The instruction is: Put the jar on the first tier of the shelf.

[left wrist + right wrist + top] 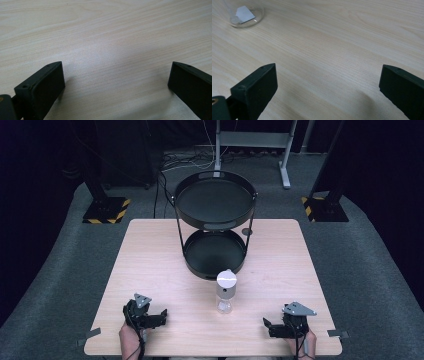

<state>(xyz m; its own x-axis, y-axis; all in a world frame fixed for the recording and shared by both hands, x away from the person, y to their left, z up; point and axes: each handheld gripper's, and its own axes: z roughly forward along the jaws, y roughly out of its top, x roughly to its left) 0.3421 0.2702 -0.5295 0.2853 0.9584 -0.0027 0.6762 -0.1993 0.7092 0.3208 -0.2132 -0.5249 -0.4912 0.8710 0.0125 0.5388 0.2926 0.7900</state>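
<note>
A clear bottle (pixel 225 292) with a silver cap stands upright on the wooden table (pixel 150 265), in front of a black two-tier round tray stand (pixel 215 200). My left gripper (pixel 161 315) rests on the table near the front left, jaws wide apart with nothing but wood grain between them (pixel 116 82). My right gripper (pixel 268 326) rests near the front right, open as well (pixel 328 85). In the right gripper view the base of the bottle (pixel 245 16) sits at the far upper left, well away from the jaws.
The stand's lower tray (pixel 214 252) sits on the table's far middle, the upper tray above it. Grey carpet surrounds the table; black posts with yellow-striped bases (pixel 106 210) and a metal frame (pixel 250 140) stand behind.
</note>
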